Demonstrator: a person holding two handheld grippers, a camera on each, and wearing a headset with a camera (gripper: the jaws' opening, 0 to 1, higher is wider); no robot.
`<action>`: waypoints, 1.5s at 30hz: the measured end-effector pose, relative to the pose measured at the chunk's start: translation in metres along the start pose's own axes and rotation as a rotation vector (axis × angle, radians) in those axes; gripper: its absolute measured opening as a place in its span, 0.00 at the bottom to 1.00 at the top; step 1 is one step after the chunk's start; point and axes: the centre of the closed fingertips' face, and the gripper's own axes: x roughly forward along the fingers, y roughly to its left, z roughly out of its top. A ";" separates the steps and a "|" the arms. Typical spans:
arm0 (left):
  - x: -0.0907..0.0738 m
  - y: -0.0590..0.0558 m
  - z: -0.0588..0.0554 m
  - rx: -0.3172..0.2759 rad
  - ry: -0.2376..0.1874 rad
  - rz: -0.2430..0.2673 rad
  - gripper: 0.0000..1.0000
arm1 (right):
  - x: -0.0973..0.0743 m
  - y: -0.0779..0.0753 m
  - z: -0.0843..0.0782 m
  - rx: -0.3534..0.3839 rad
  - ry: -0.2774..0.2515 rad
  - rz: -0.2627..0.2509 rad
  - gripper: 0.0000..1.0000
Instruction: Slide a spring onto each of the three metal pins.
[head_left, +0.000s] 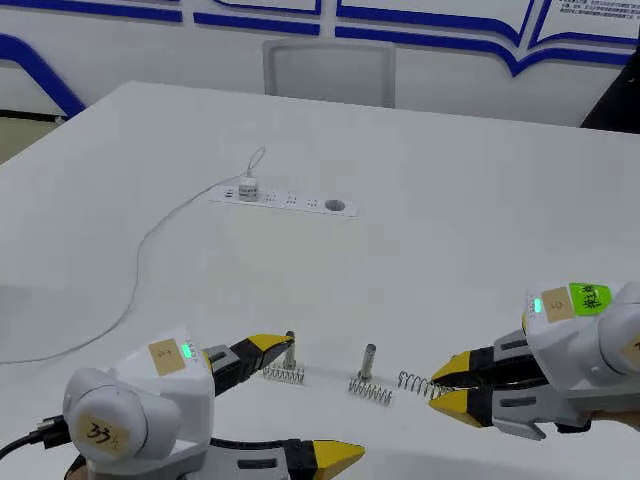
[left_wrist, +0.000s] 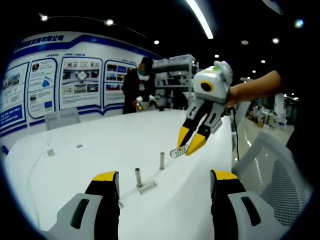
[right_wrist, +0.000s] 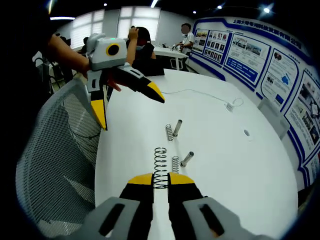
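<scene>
Two short metal pins stand upright on the white table (head_left: 420, 200): a left pin (head_left: 290, 350) and a right pin (head_left: 367, 360). A small spring (head_left: 283, 375) lies by the left pin and another spring (head_left: 370, 390) by the right pin. My right gripper (head_left: 447, 390) is shut on the end of a third spring (head_left: 415, 383), which sticks out towards the right pin and lies near the table. The same held spring (right_wrist: 160, 167) stands between the right gripper's (right_wrist: 161, 181) jaws. My left gripper (head_left: 303, 400) is open, its far jaw beside the left pin, nothing held.
A white power strip (head_left: 285, 200) with a plugged charger and a trailing cable lies at mid-table. A grey chair (head_left: 330, 70) stands at the far edge. A mesh chair (right_wrist: 55, 165) sits beside the table's near edge. People stand at the far end of the room.
</scene>
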 end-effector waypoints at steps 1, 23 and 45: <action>0.001 0.000 0.002 0.002 0.000 -0.002 0.76 | -0.001 0.002 0.004 -0.008 -0.006 0.002 0.10; 0.009 -0.034 0.021 0.087 -0.050 -0.191 0.33 | -0.007 0.027 0.051 -0.183 -0.079 0.077 0.10; 0.012 -0.037 0.025 0.095 -0.040 -0.228 0.13 | -0.004 0.037 0.053 -0.283 -0.049 0.102 0.10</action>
